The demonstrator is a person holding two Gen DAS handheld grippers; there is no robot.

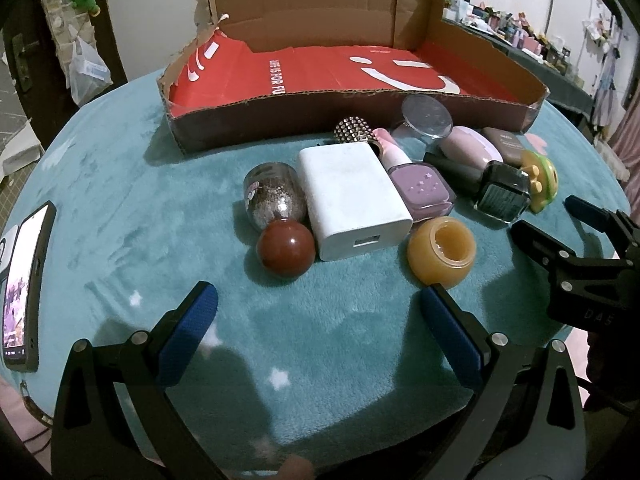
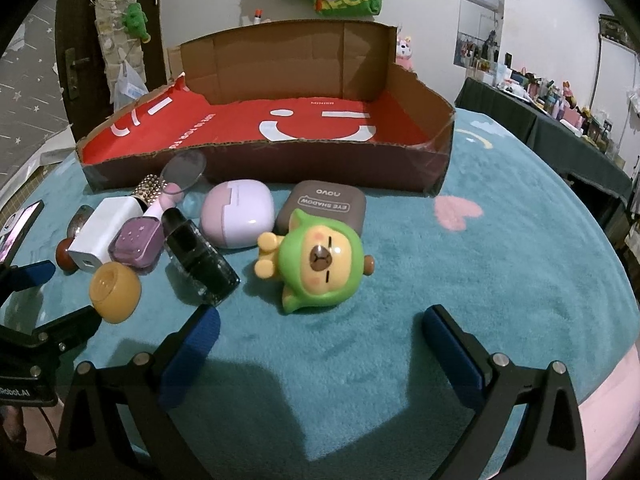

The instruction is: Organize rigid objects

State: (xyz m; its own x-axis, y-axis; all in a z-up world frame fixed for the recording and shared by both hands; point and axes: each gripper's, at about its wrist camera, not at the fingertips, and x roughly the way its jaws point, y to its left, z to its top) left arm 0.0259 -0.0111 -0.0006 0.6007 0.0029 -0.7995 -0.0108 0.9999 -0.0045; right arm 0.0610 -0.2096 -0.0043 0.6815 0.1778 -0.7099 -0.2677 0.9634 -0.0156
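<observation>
Green toy [image 2: 316,264] just beyond right gripper [image 2: 320,344], jaws apart.

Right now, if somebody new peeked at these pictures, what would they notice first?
Probably the big cardboard tray with its bright red smiley floor, sitting empty at the back of the teal blanket. Next, the green-hooded bear toy lying on its back at the right end of the clutter in front of the tray. Both the left claw and right claw hover open near it.

Dim indoor light, fisheye-warped edges
</observation>
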